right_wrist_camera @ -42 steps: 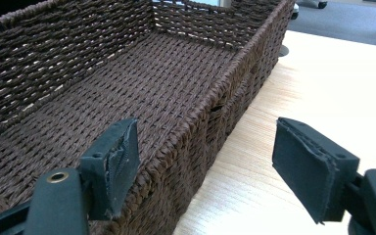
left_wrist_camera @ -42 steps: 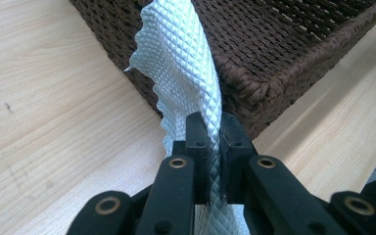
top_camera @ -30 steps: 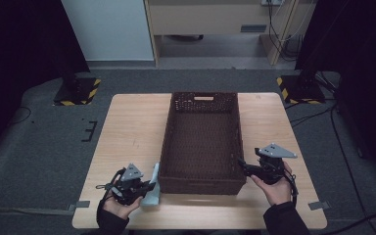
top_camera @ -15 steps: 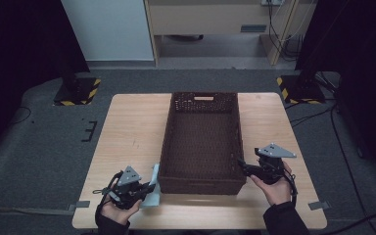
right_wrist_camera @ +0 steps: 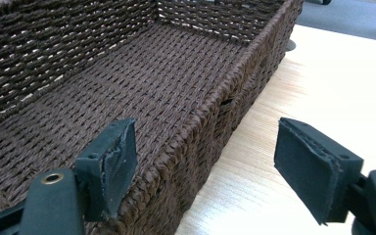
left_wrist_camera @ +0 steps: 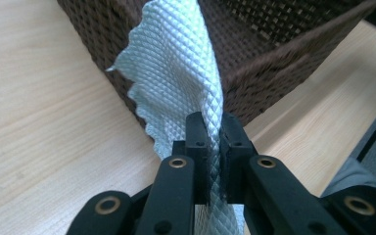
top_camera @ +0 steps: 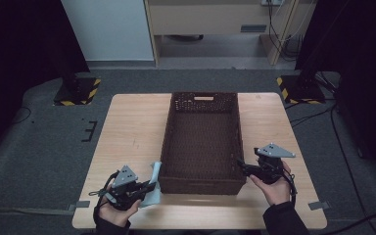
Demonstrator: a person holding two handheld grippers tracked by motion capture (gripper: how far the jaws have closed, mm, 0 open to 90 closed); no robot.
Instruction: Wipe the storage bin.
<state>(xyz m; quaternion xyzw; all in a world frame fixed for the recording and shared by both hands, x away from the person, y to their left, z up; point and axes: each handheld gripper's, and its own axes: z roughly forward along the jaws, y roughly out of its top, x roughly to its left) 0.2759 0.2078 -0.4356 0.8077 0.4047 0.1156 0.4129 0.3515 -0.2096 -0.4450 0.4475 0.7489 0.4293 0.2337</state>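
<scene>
Cloth pinched beside the basket's near left corner

Left gripper [top_camera: 146, 188] has its jaws pressed together on a pale blue cloth [left_wrist_camera: 176, 73], which stands up against the brown wicker basket [top_camera: 201, 183] on the wooden table [top_camera: 132, 132]. Right gripper [right_wrist_camera: 203, 166], near the basket's right wall, holds its jaws spread, one over the rim, one outside.

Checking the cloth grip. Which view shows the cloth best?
The left gripper view: the pale blue cloth stands close up, its quilted weave sharp, pinched between the left tongs beside the basket. The high view shows it small, next to the basket's near left corner. The right gripper view looks along the basket's wall.
</scene>
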